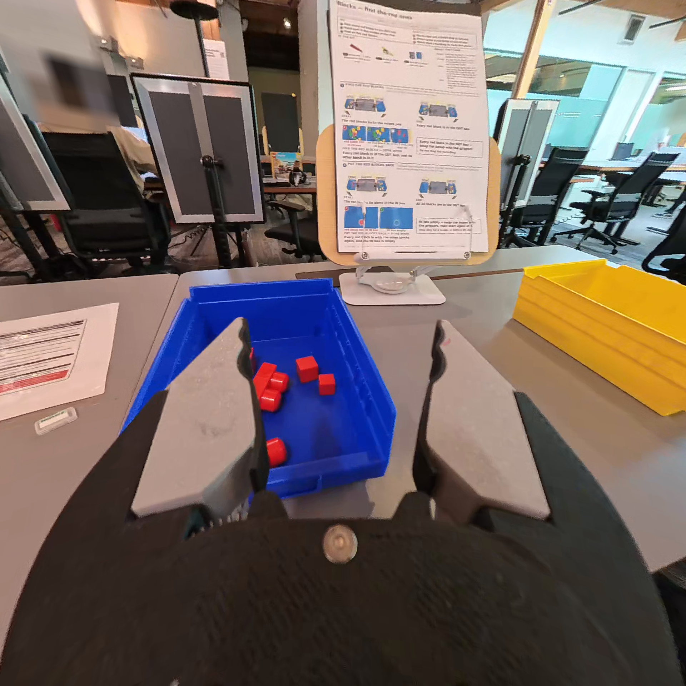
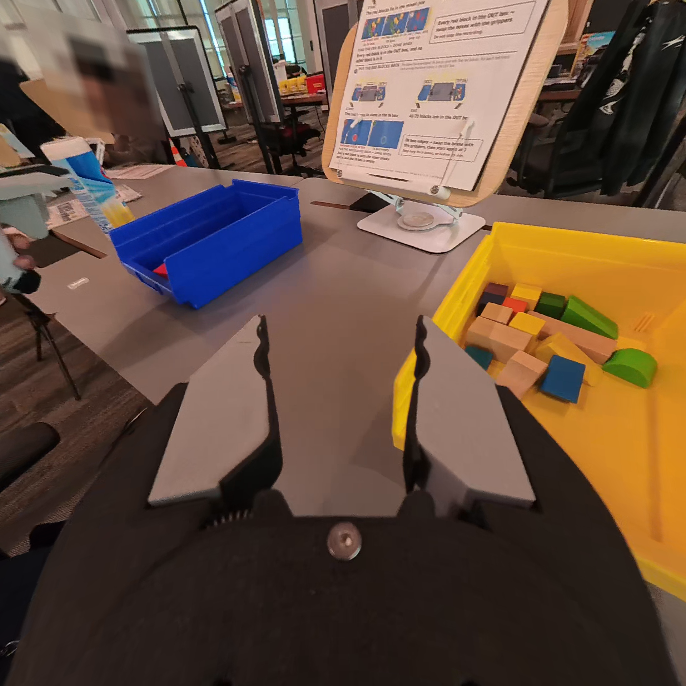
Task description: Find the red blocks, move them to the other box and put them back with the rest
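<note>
Red blocks [image 1: 282,386] lie loose on the floor of the blue box [image 1: 345,334], which is where our left wrist view finds them: a cluster near the middle, two cubes just to its right, and one rounded piece nearer the front wall. Our left gripper [image 1: 341,334] hangs over this box with its fingers [image 1: 208,408] spread wide and nothing between them; one finger hides part of the cluster. The box stands on the grey bench [image 1: 464,389], with a paper sheet [image 1: 55,356] to its left, a stand holding a printed page [image 1: 408,130] behind it, and the yellow box [image 1: 601,334] well apart on the right.

From the right wrist view we see our right gripper [image 2: 339,334] over bare bench, fingers [image 2: 226,408] open and holding nothing, one finger just over the yellow box's near corner. That box holds mixed blocks [image 2: 549,334] in plain wood, yellow, green and blue. The blue box sits far left, a sliver of red showing through its front opening.
</note>
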The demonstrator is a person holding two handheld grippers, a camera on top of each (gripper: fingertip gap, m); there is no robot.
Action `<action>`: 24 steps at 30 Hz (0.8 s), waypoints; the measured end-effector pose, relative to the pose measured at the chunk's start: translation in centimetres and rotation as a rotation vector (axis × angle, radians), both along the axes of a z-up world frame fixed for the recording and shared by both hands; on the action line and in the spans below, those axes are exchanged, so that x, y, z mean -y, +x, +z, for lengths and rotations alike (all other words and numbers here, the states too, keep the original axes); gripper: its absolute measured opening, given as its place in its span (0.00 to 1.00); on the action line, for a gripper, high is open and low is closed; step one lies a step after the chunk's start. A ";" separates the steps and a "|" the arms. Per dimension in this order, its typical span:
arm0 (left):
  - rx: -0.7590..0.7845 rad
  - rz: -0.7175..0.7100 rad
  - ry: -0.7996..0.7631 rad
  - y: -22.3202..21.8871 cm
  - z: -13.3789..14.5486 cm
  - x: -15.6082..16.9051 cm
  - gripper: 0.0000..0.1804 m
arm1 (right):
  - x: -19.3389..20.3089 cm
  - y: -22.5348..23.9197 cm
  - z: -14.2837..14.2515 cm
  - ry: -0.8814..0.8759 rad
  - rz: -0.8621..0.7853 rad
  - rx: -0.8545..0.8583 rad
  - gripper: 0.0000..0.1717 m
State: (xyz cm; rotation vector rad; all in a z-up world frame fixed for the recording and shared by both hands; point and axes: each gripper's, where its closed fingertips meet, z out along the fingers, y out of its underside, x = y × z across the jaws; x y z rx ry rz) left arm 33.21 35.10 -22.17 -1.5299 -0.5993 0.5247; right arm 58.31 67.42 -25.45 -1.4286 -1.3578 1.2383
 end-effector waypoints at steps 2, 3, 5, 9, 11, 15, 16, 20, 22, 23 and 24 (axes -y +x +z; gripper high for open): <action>0.012 -0.047 0.016 0.6 0.0 -0.6 0.55 | 0.4 0.1 0.4 0.009 0.015 -0.020 0.44; 0.023 -0.082 0.025 1.0 0.0 -1.1 0.56 | 0.6 0.2 0.6 0.021 0.021 -0.030 0.43; 0.053 -0.138 0.041 1.7 -0.1 -1.7 0.56 | 0.3 0.3 1.0 0.043 -0.012 -0.049 0.47; 0.069 -0.227 0.038 3.0 -0.2 -2.6 0.51 | -0.1 0.6 1.7 0.075 -0.054 -0.084 0.49; 0.065 -0.265 0.026 3.7 -0.2 -3.0 0.51 | 0.2 0.8 2.0 0.061 -0.038 -0.096 0.48; 0.071 -0.402 0.023 6.2 0.0 -3.9 0.39 | 0.8 1.0 2.4 0.047 -0.016 -0.103 0.49; 0.074 -0.435 0.035 6.8 0.3 -4.1 0.37 | 0.9 1.1 2.4 0.051 -0.013 -0.096 0.48; 0.082 -0.503 0.026 8.1 0.5 -4.4 0.35 | 1.2 0.9 1.8 0.067 -0.009 -0.060 0.47; 0.045 -0.508 0.012 8.3 0.5 -4.6 0.33 | 1.4 0.7 1.4 0.059 0.003 -0.045 0.47; 0.020 -0.504 -0.002 8.4 0.5 -4.6 0.29 | 1.5 0.6 1.3 0.055 0.010 -0.038 0.46; 0.000 -0.481 -0.017 8.2 0.4 -4.6 0.26 | 1.6 0.5 1.1 0.054 0.016 -0.031 0.46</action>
